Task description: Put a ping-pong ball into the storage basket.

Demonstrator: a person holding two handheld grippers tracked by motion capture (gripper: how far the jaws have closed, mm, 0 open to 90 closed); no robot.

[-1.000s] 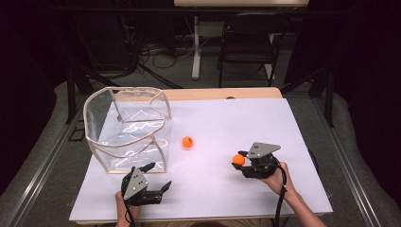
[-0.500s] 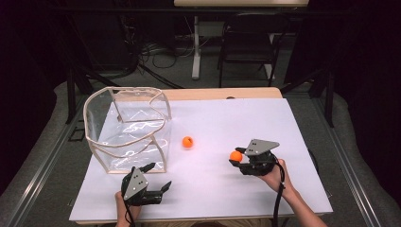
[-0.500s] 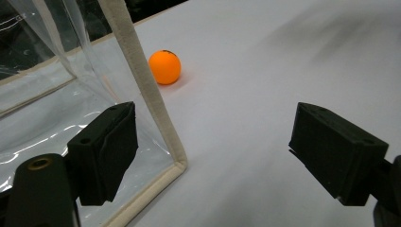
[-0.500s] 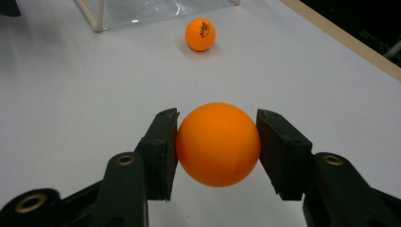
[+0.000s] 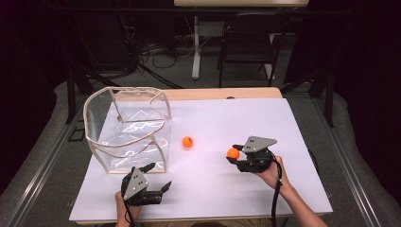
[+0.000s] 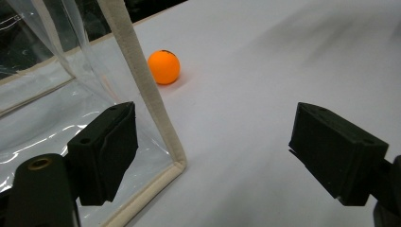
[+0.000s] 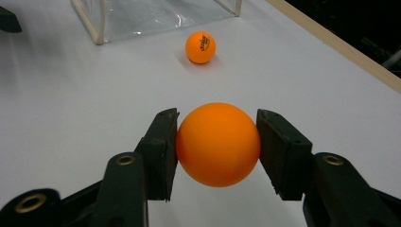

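An orange ball (image 7: pixel 218 144) is gripped between the two black jaws of the right tongs (image 5: pixel 235 154); in the right gripper view both pads are pressed against its sides, and the jaws are parted only as far as the ball's width. In the high view these tongs are held by the person's right hand (image 5: pixel 269 170) over the white worktop (image 5: pixel 236 118), toward its near right part, with the ball at their tip facing the worktop's left edge. A second orange ball (image 5: pixel 187 141) is seen resting on the worktop near its middle, just beside the clear bag (image 5: pixel 127 127) with pale trim that stands toward the left edge. The left tongs (image 5: pixel 158 177) are held near the near left corner with the jaws spread wide and nothing between the pads; one jaw is seen just in front of the bag's trimmed corner.
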